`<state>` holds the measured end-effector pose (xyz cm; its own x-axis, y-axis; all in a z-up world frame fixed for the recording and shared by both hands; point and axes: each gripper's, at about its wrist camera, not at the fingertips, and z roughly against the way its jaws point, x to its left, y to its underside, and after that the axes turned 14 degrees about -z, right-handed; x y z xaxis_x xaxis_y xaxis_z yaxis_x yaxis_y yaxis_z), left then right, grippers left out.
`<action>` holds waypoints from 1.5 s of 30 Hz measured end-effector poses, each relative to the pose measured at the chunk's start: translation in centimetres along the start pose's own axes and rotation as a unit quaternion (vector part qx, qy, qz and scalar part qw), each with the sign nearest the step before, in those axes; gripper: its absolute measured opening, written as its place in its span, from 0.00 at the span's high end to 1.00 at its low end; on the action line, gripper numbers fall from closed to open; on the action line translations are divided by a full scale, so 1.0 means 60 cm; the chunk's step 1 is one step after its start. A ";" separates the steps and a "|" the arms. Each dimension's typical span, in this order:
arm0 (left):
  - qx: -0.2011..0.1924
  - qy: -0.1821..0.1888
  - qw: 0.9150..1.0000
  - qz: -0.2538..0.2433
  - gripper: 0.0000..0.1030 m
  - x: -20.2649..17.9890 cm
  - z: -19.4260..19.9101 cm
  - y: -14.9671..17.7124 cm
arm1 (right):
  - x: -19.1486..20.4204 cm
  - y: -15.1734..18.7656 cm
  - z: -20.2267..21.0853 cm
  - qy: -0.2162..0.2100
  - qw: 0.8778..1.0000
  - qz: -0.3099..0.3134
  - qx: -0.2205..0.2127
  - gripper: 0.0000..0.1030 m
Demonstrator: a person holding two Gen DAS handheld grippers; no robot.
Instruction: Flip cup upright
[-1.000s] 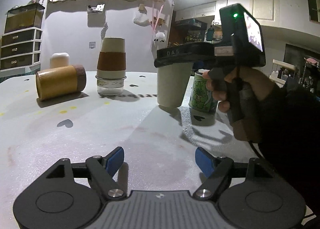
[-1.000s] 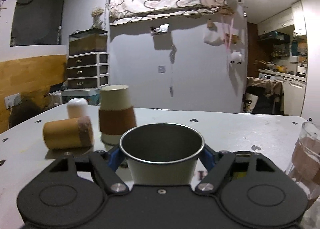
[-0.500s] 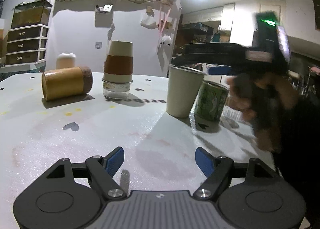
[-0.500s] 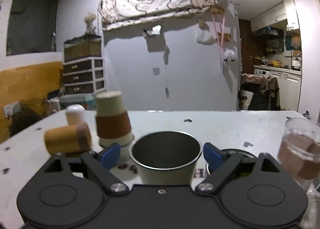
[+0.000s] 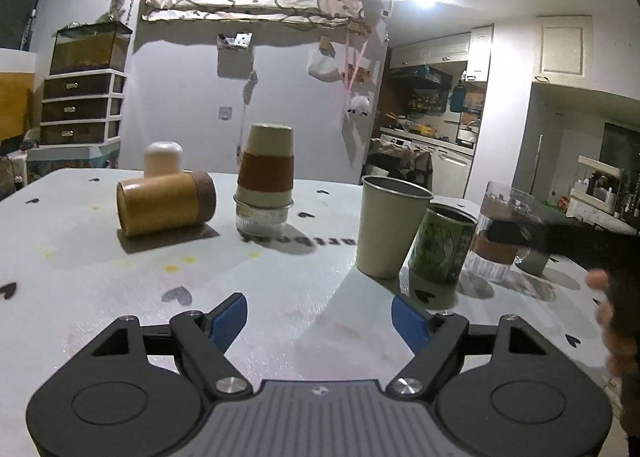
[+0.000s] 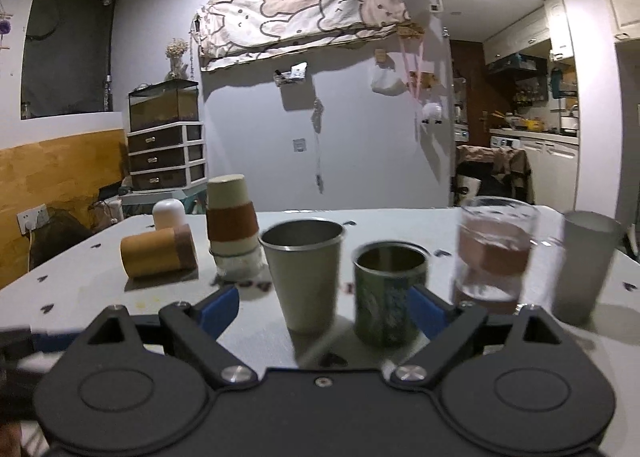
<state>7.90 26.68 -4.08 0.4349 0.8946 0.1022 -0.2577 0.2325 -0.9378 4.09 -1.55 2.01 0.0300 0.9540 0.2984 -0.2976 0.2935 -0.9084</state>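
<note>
A cream metal cup (image 5: 390, 225) stands upright on the white table (image 5: 280, 297), also in the right wrist view (image 6: 304, 273). A tan cup with a brown band (image 5: 164, 203) lies on its side at the left, also in the right wrist view (image 6: 158, 251). A paper cup with a brown sleeve (image 5: 266, 165) stands upside down on an inverted glass (image 5: 262, 217). My left gripper (image 5: 320, 319) is open and empty, well short of the cups. My right gripper (image 6: 324, 307) is open and empty, pulled back from the cream cup.
A green printed can (image 5: 442, 245) stands right of the cream cup, then a glass with a brown band (image 5: 502, 233) and a frosted grey cup (image 6: 586, 265). A small white rounded object (image 5: 162, 159) stands behind the lying cup. A drawer unit (image 5: 80, 105) stands beyond the table.
My right gripper opened, let go of the cream cup standing upright, and drew back towards me. The left gripper stayed open and shifted slightly.
</note>
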 end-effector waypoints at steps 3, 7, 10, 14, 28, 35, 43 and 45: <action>0.000 -0.015 1.000 -0.006 0.11 -0.005 0.010 -0.010 | -0.014 0.009 0.024 0.008 1.000 -0.008 0.001 0.09; -0.004 -0.024 1.000 -0.005 0.00 -0.006 0.025 -0.016 | -0.030 0.017 0.048 0.024 1.000 -0.019 -0.004 0.05; -0.008 -0.028 1.000 -0.006 0.00 -0.008 0.033 -0.019 | -0.034 0.023 0.060 0.033 0.999 -0.018 -0.005 0.01; -0.011 -0.030 0.999 -0.016 0.00 -0.013 0.041 -0.021 | -0.031 0.028 0.075 0.037 0.999 -0.010 -0.013 0.00; -0.022 -0.043 0.999 -0.016 0.00 -0.008 0.054 -0.029 | -0.008 0.027 0.094 0.035 0.999 0.021 -0.025 0.00; -0.021 -0.044 0.999 -0.015 0.00 -0.007 0.055 -0.031 | -0.006 0.026 0.091 0.035 0.999 0.021 -0.021 0.00; -0.021 -0.045 0.999 -0.017 0.00 -0.009 0.056 -0.031 | -0.008 0.024 0.091 0.038 0.999 0.019 -0.019 0.00; -0.021 -0.044 0.999 -0.018 0.00 -0.010 0.055 -0.032 | -0.009 0.024 0.091 0.038 0.999 0.019 -0.019 0.00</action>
<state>5.29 26.95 -1.24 0.3646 0.9168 0.1628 -0.2067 0.2501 -0.9459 -1.58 -1.96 2.13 0.0932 0.9657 0.2422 -0.2640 0.2586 -0.9292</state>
